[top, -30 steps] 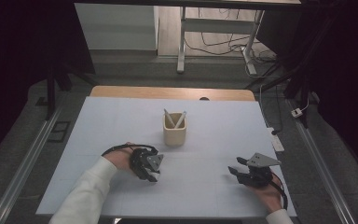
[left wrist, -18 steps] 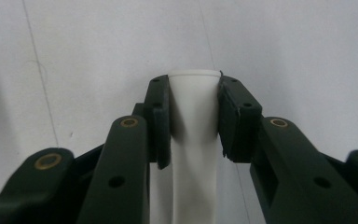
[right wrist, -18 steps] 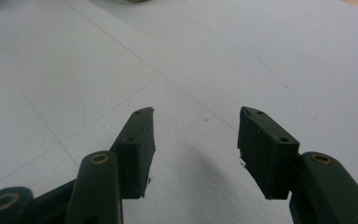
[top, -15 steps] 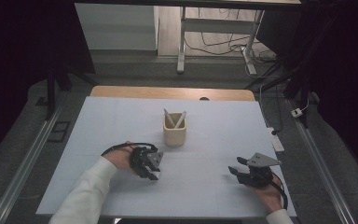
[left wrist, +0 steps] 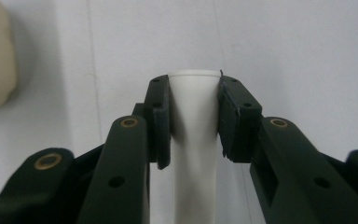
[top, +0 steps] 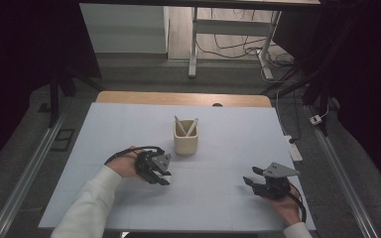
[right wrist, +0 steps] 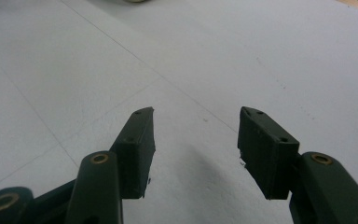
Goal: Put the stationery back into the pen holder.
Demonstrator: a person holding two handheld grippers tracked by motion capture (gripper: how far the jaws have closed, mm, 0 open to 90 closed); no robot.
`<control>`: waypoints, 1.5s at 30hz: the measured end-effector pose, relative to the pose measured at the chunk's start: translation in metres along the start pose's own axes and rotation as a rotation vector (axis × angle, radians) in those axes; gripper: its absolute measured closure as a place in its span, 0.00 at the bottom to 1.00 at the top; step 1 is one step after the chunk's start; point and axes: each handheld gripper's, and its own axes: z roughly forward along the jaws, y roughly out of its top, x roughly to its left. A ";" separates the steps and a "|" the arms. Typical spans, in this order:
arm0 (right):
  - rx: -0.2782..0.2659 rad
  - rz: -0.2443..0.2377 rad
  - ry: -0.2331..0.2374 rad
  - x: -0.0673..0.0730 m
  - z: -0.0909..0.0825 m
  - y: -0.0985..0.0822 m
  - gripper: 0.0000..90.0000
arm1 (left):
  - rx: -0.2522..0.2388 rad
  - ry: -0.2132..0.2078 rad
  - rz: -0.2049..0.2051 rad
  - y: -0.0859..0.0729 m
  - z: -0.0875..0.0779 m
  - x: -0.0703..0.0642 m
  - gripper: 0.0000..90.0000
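The left hand-held gripper (top: 159, 174) lies low over the counter (top: 228, 148), a little toward the person from the cup (top: 185, 138), and its jaws have just been closing on a white stick (left wrist: 193, 140). In the left gripper view both pads press on the stick's flanks. Its long axis runs straight out along the jaws, from the bottom edge of that view to a flat, slightly flared end just past the pad tips. The stick lies nearly level above the white counter. In the high view the gripper hides most of it, so its heading across the counter is hard to tell.

The cup stands upright near the middle, with two more sticks (top: 186, 127) leaning in it, tips up and apart.

The right hand-held gripper (top: 254, 183) rests near the front right corner, jaws apart with nothing between them, well apart from the cup.

Bare counter lies between the two grippers, to the left of the left one, and behind the cup up to the wooden far edge (top: 178, 97).
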 end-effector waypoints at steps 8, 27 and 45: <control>-0.001 0.001 0.001 0.000 0.000 0.000 0.51 | -0.057 0.037 -0.036 -0.002 -0.012 0.001 0.74; 0.001 0.002 -0.002 0.000 0.001 0.000 0.51 | -0.171 0.132 -0.104 -0.005 -0.033 0.003 0.74; 0.001 0.003 0.002 0.000 0.001 0.000 0.51 | -0.305 0.212 -0.222 -0.009 -0.051 0.008 0.74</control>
